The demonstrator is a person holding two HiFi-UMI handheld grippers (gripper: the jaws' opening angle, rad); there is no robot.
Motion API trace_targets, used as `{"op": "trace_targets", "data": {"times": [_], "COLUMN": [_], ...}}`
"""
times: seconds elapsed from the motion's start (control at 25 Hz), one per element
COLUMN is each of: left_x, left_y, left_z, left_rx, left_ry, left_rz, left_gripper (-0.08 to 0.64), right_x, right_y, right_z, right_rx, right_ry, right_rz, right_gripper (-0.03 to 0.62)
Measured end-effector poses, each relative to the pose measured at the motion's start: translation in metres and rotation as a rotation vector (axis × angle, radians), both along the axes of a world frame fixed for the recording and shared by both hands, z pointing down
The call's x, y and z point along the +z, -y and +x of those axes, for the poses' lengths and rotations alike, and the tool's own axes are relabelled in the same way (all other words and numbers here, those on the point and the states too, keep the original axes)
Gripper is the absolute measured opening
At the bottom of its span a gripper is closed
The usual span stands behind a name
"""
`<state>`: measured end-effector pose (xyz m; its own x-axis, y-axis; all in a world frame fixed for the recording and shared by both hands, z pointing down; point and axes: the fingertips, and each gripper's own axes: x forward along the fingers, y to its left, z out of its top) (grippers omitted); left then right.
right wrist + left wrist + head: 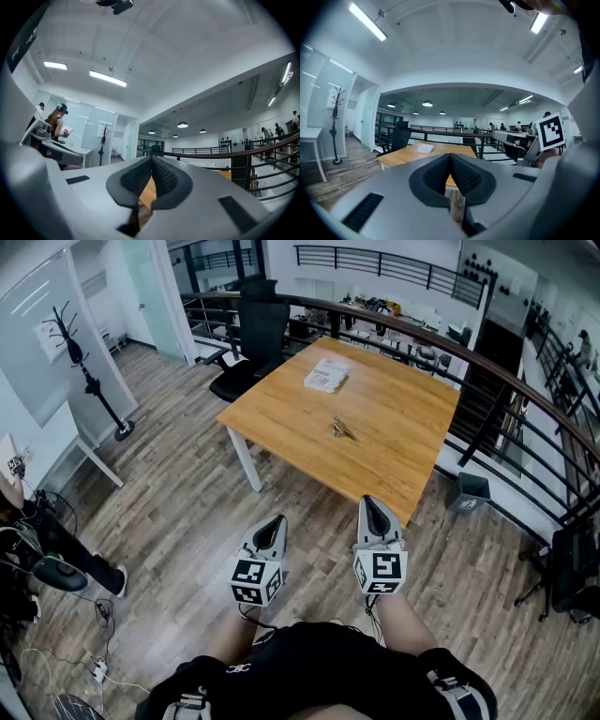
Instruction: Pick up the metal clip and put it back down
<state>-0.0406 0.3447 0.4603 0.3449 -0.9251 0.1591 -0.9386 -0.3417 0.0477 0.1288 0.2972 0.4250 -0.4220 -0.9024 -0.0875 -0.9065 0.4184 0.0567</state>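
Clip [343,430] on table [281,418], well beyond left claw [277,521], right claw [369,502]

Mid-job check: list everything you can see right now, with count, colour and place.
metal clip: one, silvery, near the middle of the table top
table: one, light wood with white legs, ahead of the person
stack of papers: one, white with red print, far side of the table
office chair: one, black, at the table's far left corner
coat stand: one, black, by the glass wall at left
bin: one, dark, on the floor right of the table
railing: one, dark, behind and right of the table
left gripper: one, grey, shut, empty
right gripper: one, grey, shut, empty
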Motion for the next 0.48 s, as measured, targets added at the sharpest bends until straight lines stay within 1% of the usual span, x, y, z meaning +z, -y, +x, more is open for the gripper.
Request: {"op": "trace_targets", "data": {"times": [0.2, 0.48], "left_x": [0.0, 0.005], "left_y": [-0.002, -0.008], "left_z": [-0.012, -0.038], "left_rx": [0.009, 0.024], "left_ry": [-0.004, -0.027], "left_rz": [-0.001, 0.001], "left_gripper": [0.014, 0.014], "right_x": [-0.003, -0.003], "right_y": [-0.003, -0.011], "right_z": [-0.014, -0.045], "right_rx": [-0.012, -0.016], "right_ry": [0.032, 0.017], "right_rz": [0.011, 0.023], "right_gripper": [0.017, 0.017]}}
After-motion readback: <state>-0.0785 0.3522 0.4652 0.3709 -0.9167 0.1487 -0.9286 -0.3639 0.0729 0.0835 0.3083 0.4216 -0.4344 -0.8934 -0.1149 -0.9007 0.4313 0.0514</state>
